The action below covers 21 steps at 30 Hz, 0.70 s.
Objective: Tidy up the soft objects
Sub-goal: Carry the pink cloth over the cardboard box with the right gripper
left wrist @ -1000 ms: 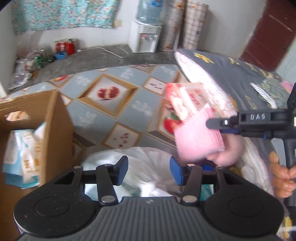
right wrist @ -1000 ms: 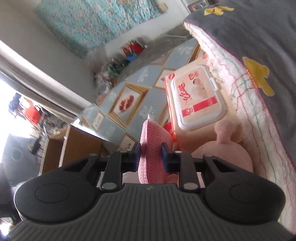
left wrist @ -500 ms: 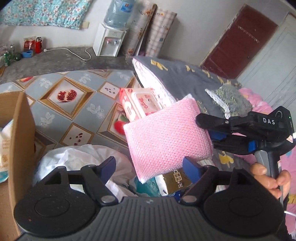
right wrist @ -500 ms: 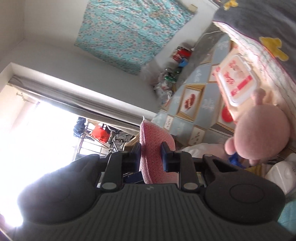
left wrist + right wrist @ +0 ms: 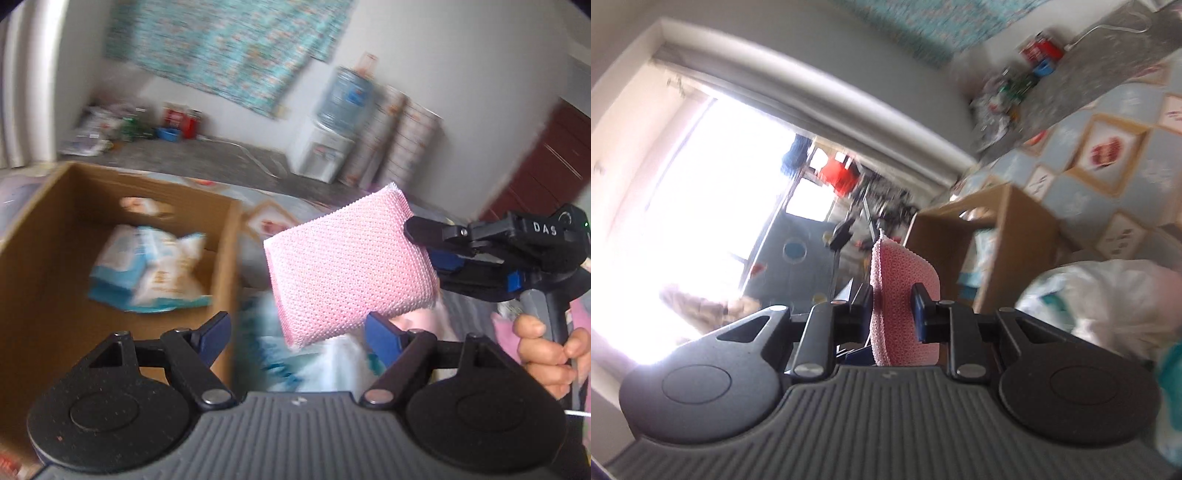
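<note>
My right gripper (image 5: 892, 310) is shut on a pink knitted sponge pad (image 5: 905, 299) and holds it in the air; the pad also shows in the left wrist view (image 5: 347, 266), with the right gripper (image 5: 424, 240) clamping its right edge. My left gripper (image 5: 297, 332) is open and empty, just below the pad. A brown cardboard box (image 5: 225, 251) stands open at the left, with blue-and-white soft packs (image 5: 147, 269) inside. It also shows in the right wrist view (image 5: 1015, 229), ahead and to the right of the pad.
White plastic bags and soft packs (image 5: 332, 362) lie beside the box on a patterned mat (image 5: 1108, 155). A water dispenser (image 5: 325, 155) and rolled mats (image 5: 399, 140) stand by the far wall. A bright window (image 5: 701, 192) is at the left.
Both grippers have swung left towards the cardboard box. The pink pad, still held by the right gripper, now hangs close to the box's right wall. The left gripper stays open.
</note>
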Motion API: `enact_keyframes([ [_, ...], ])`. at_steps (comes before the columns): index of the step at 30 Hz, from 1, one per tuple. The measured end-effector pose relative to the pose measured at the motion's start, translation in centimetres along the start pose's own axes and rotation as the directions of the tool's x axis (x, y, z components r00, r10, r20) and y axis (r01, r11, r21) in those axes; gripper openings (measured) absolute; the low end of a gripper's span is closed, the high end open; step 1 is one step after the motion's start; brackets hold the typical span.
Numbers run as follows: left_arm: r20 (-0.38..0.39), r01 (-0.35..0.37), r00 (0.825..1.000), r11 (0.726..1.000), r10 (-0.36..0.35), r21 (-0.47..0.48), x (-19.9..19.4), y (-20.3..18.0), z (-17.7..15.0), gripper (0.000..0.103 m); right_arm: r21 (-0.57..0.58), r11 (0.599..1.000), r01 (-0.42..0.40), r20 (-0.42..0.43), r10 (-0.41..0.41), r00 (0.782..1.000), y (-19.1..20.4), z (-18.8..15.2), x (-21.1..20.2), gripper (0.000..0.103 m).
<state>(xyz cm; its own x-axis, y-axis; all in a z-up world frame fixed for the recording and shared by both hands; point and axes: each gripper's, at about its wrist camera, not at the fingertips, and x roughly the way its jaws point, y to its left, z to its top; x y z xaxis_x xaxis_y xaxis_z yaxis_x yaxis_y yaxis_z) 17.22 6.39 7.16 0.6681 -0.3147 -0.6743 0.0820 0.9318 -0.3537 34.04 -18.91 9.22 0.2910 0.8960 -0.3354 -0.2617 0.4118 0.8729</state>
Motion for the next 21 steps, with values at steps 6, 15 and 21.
enact_keyframes([
  [6, 0.113, -0.181, 0.974, 0.973, 0.197, -0.142, -4.7, 6.2, -2.5, 0.081, -0.05, 0.998, 0.038, -0.212, -0.048, 0.976, 2.8, 1.8, 12.6, 0.021],
  [15, 0.208, -0.342, 0.894, 0.904, 0.397, -0.255, -8.8, 12.2, -4.9, 0.081, -0.157, 0.981, 0.116, -0.435, -0.174, 0.883, 2.4, 5.4, 30.1, 0.021],
  [21, 0.19, -0.357, 0.884, 0.88, 0.427, -0.315, -9.4, 14.9, -6.5, 0.081, -0.236, 0.943, 0.236, -0.413, -0.317, 0.854, -1.4, 9.2, 38.2, 0.023],
])
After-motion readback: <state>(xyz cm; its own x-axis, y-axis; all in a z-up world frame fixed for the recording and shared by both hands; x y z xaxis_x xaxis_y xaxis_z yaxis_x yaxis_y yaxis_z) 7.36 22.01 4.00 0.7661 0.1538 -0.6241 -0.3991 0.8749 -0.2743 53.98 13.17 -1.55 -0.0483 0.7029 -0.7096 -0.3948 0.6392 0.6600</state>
